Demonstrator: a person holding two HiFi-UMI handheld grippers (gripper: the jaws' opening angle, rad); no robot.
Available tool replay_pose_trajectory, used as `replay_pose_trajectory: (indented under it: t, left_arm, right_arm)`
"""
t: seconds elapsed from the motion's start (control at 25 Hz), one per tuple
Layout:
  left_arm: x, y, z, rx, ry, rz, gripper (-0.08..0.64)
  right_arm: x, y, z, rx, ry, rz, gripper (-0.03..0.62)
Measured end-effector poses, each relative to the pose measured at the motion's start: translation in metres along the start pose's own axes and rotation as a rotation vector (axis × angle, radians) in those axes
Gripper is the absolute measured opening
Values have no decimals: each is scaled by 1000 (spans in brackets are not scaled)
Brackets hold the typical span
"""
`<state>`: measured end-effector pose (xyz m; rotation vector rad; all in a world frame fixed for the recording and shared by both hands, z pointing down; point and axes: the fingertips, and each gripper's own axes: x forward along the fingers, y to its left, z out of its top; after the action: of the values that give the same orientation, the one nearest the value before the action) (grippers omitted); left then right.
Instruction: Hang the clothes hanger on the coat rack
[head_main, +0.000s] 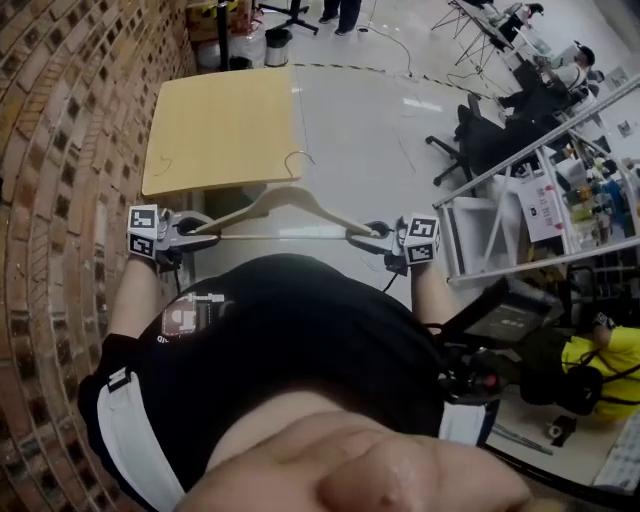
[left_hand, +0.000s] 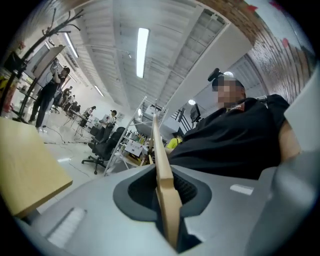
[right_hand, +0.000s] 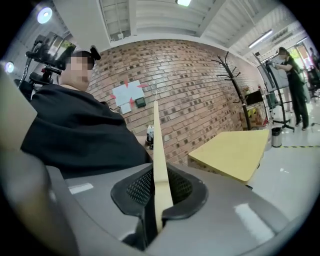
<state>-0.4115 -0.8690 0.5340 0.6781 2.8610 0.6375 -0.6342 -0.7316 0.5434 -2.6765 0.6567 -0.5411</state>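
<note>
Room: red brick wall (head_main: 60, 150).
Tools: left tool (head_main: 205, 237), right tool (head_main: 362, 236) clamped on pale wooden clothes hanger (head_main: 290, 205).
Risk: tilting it, we may miss the black coat rack (right_hand: 235, 80).

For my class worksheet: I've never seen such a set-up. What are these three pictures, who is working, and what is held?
No robot: a person holds a two-jaw gripper in each hand. One picture looks down from a camera on the head; the others come from cameras on each gripper. The left gripper and right gripper each clamp one end of a wooden hanger. Ahead stands a yellow table by a brick wall, with the coat rack beyond.
</note>
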Motion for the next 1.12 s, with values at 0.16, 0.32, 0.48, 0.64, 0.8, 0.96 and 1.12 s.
replay_pose_trajectory:
  t: [0.16,0.32,0.48,0.64,0.8,0.96,1.12]
  left_arm:
    - [-5,38,15,-20,34,-30,51]
    - [8,80,28,-29,41,-44,49]
    - [54,125,47,-26,35,-15,49]
    - [115,170,79,-12,3,55,49]
    - [169,212,108,-5,-32,86,49]
    - [207,259,131,-11,-57,95,49]
    - [219,303,153,-16,-61,91,50]
  right_arm:
    - [5,-28,6,46,-26,-27,51]
    - [-8,-68,13,46,-31,-31,51]
    - [-57,-124,22,22,-22,-3,51]
    - [-121,-189,43,5,4,44,51]
    - [-179,-244,68,-11,41,81,51]
    - [-218,-293,90,-8,39,107,51]
    - [-234,-342,104,-33,65,103,51]
